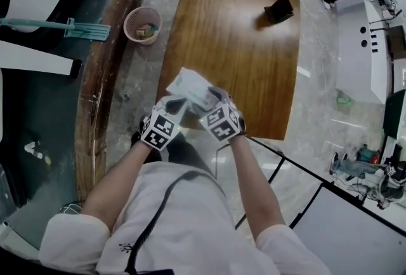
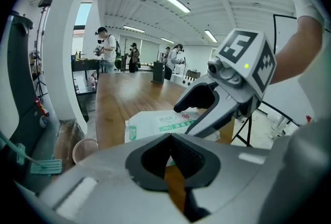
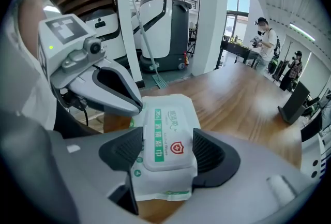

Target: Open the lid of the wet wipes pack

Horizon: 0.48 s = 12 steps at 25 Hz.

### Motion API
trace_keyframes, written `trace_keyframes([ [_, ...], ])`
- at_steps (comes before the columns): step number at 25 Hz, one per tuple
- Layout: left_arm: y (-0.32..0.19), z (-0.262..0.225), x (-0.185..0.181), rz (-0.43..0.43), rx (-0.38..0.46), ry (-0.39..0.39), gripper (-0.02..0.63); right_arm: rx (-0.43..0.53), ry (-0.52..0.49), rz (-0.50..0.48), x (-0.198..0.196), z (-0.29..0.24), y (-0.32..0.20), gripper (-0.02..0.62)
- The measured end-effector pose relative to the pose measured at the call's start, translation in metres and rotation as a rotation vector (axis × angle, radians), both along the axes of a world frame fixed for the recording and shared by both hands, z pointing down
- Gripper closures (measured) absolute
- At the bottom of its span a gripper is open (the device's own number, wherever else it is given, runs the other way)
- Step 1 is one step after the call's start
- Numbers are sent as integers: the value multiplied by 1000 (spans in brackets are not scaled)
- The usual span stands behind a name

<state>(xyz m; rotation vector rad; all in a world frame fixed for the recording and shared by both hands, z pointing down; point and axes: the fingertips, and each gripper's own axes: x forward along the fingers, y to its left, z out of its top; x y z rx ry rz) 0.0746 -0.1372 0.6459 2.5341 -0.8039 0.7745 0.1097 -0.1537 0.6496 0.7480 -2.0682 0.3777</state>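
The wet wipes pack point(image 3: 166, 166) sits at the near edge of the wooden tabletop point(image 1: 241, 45), between the two tools and just in front of the person, printed face up and tilted a little. Its hard flip lid point(image 3: 166, 137) still lies flat and closed. On the left, the left tool point(image 2: 172, 148) has its jaws drawn together at the tips over the near edge of the soft wrapper. From its own view and from the right gripper view it appears to pinch that edge at the pack's far left corner, so it is probably what steadies the pack. On the right, the right tool point(image 3: 166, 154) reaches over the pack with its jaws spread wide. One ribbed pad stands just beside each long side of the lid, and neither clearly presses on it. I judge the work to be at the approach step: the pack is braced, the lid is framed, and nothing has been lifted yet. The next move calls for a jaw tip to catch under the lid's free lip, though which end that is I cannot tell. It should then lever upward about the hinge while the left tool holds the wrapper. Squeezing the lid's sides would only clamp it shut.
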Motion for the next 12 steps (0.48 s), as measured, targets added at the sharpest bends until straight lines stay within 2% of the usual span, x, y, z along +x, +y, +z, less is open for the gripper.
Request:
trace_keyframes([
  [7,2,7,-1,1,-17,-23,600,-48,-60,26,3,-1,-2,298],
  [12,1,14,-2,7,-30,-46,601,-118,-113,37,2,-2,-1,297],
])
